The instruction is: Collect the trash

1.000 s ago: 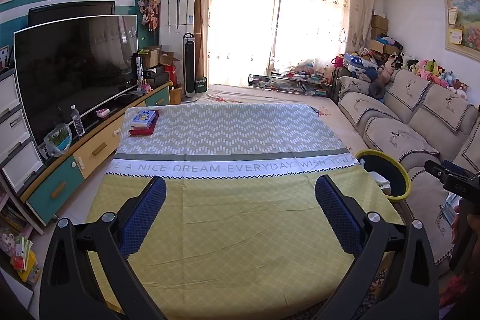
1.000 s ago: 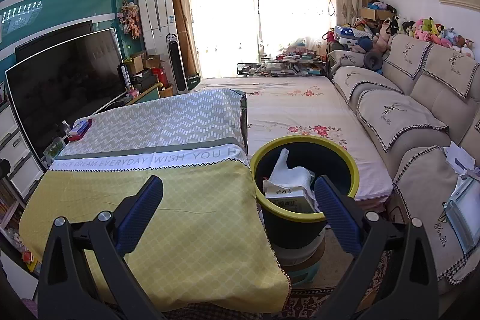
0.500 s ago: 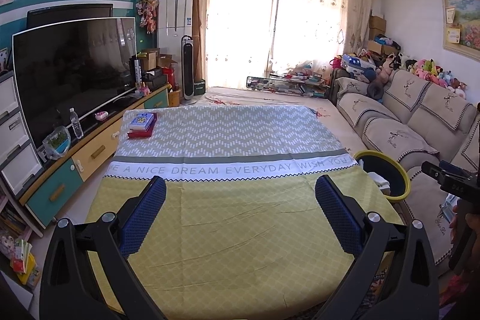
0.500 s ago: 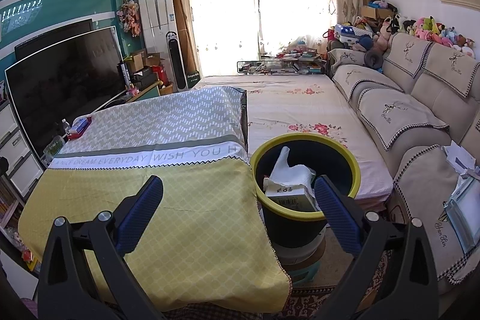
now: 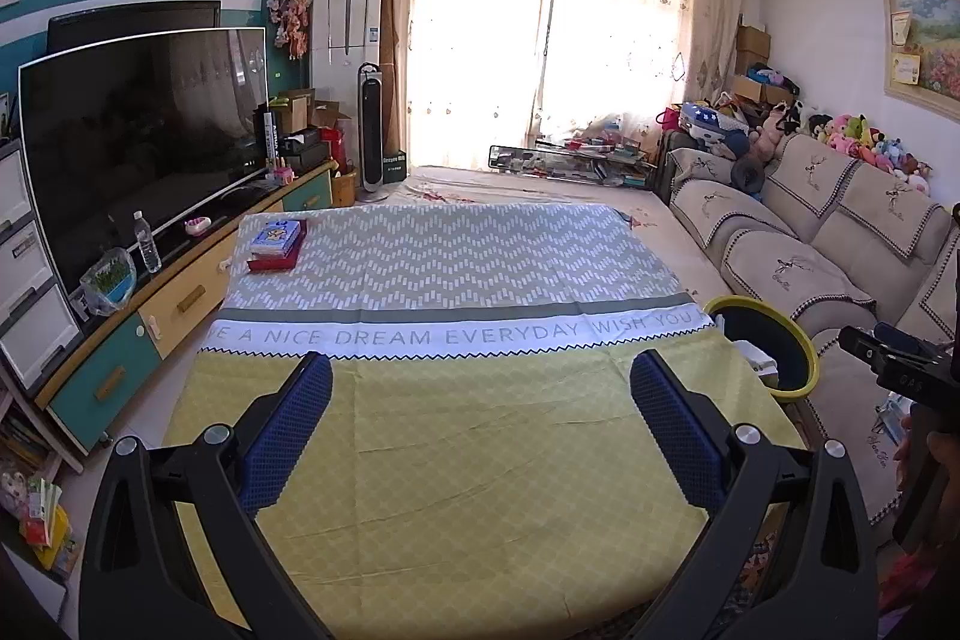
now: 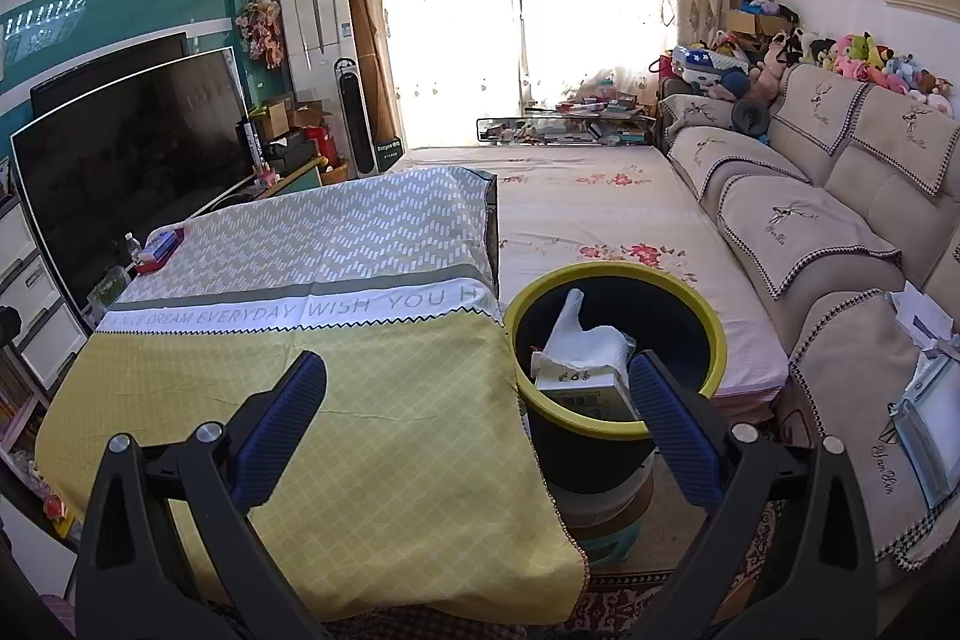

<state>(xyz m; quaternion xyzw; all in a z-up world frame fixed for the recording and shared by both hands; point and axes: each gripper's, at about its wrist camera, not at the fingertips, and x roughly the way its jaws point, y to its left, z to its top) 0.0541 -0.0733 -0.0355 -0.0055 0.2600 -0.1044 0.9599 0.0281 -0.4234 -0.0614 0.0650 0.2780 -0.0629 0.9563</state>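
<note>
Both the left gripper (image 5: 480, 400) and right gripper (image 6: 477, 400) hang wide open and empty, tissue and box already in the bin (image 6: 690, 304), cloth-covered table (image 5: 480, 460) bare nearby — looks nearly done.

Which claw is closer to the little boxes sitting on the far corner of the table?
Probably the left claw. It is open over the tablecloth, and the boxes lie ahead on its left. The right claw, also open, sits by the trash bin.
</note>
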